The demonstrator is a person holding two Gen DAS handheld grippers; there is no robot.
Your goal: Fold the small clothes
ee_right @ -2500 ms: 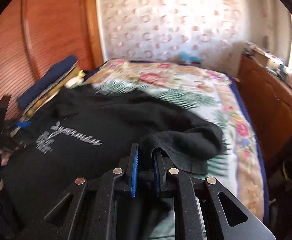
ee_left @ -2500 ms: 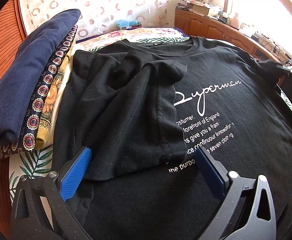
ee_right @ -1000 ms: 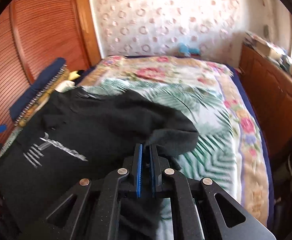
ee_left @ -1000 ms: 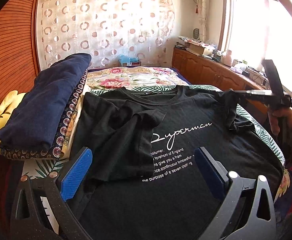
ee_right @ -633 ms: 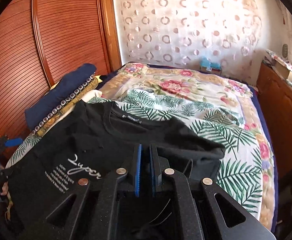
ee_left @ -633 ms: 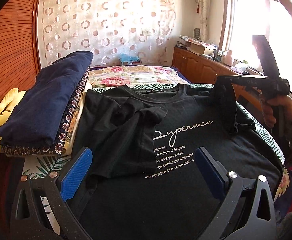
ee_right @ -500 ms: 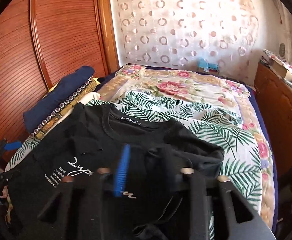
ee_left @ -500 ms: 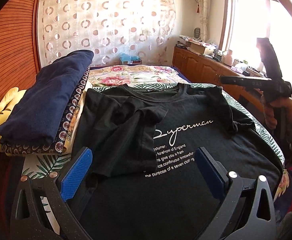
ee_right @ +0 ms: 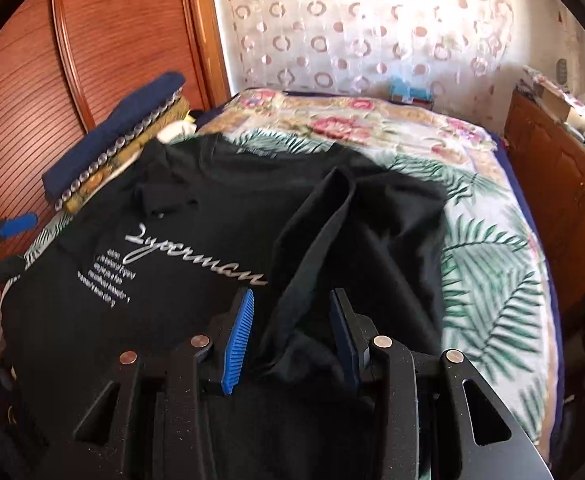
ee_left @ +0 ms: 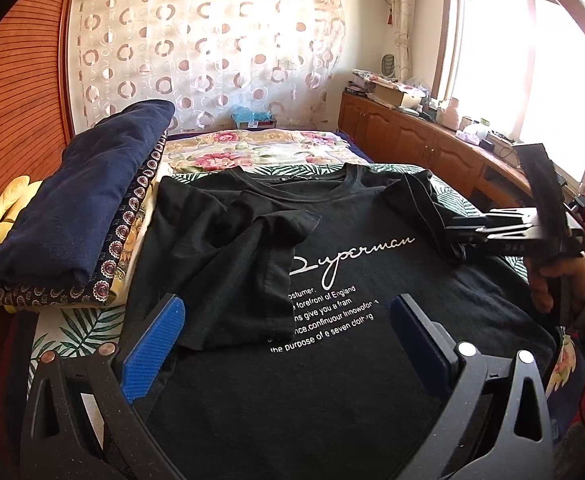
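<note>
The black T-shirt (ee_left: 332, 360) lay face up across the near end of the bed (ee_right: 492, 264), its white lettering showing, one sleeve (ee_left: 244, 264) already folded in over the chest. The other sleeve (ee_right: 356, 240) ran in a loose ridge between the fingers of the right gripper (ee_right: 292, 336), whose jaws stood partly open around the cloth without pinching it. The left gripper (ee_left: 284, 340) hung over the hem with its jaws spread wide, holding nothing.

On one side the shirt's edge met a stack of folded clothes (ee_left: 80, 208), navy on top, leaving no room there. On the opposite side and beyond the collar the leaf-and-flower bedspread (ee_right: 372, 128) lay open. A ribbed wooden wardrobe (ee_right: 92, 52) stood behind the stack, a circle-patterned curtain (ee_left: 212, 52) hung at the far wall, and a low wooden cabinet (ee_left: 412, 140) ran under the bright window (ee_left: 532, 72).
</note>
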